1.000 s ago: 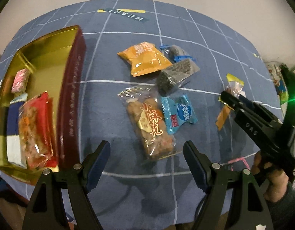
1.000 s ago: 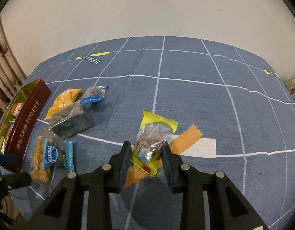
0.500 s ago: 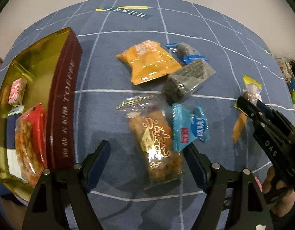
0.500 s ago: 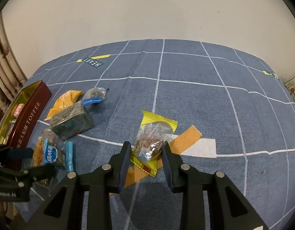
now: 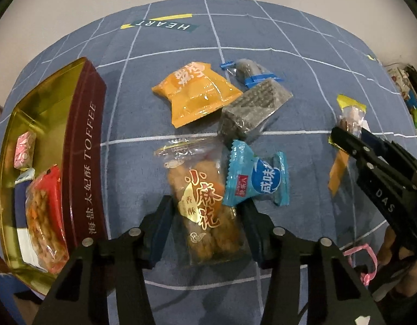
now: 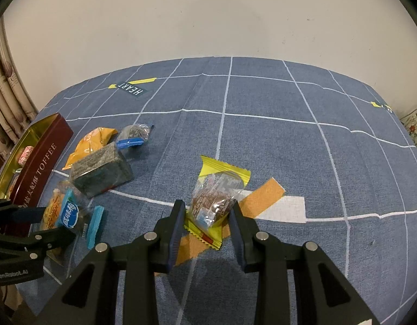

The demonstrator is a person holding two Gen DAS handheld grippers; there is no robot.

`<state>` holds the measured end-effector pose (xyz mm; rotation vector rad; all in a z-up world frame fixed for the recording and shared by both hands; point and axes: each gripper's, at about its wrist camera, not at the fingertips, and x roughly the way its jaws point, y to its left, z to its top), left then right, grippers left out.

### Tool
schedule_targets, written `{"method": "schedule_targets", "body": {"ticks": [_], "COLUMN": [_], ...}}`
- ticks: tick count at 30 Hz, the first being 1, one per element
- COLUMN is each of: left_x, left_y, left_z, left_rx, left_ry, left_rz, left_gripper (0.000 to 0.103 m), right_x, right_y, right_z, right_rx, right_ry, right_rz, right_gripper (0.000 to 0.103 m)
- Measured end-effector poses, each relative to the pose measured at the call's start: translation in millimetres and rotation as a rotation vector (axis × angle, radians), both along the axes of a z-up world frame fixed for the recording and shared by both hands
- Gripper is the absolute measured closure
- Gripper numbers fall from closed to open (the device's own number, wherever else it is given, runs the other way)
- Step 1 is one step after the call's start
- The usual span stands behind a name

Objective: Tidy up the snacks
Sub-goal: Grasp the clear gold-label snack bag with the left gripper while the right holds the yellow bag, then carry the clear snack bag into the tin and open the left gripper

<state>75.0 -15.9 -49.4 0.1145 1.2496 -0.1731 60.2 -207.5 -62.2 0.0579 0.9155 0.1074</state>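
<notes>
In the left wrist view, the left hand-held gripper (image 5: 205,223) is seen closing around the clear fried-twist snack pack (image 5: 205,208) on the blue grid-lined cloth (image 5: 262,38); a lift into the gold TOFFEE tin (image 5: 84,146) beside it is judged next. In the right wrist view, the yellow-edged snack packet (image 6: 218,197) is held clamped by the right hand-held gripper (image 6: 207,222), a bare pale wall (image 6: 208,13) behind.
</notes>
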Motion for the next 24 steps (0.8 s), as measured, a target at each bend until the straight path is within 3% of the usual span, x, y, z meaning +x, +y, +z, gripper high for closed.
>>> {"method": "schedule_targets", "body": {"ticks": [3,8,14,24], "left_x": [4,-4,-9,-31], "left_y": [-3,1,2,8], "left_z": [-2,0,-1,18], "left_rx": [0.001,-0.002,0.023,-0.007], "left_ry": [-0.001,-0.003,0.006,-0.001], "left_rz": [-0.002,0.000,-0.013,-0.016], "left_gripper": [0.057,0.069,0.069,0.069], "right_x": [0,0,0,1], "right_y": [0,1,1,3], "right_z": [0,0,1,1], "right_rx": [0.000,-0.009,-0.009,-0.019], "right_ry": [-0.003,-0.003,-0.003,0.002], "right_rz": [0.000,0.002,-0.001,-0.003], "right_gripper": [0.070,0.070,0.070,0.070]}}
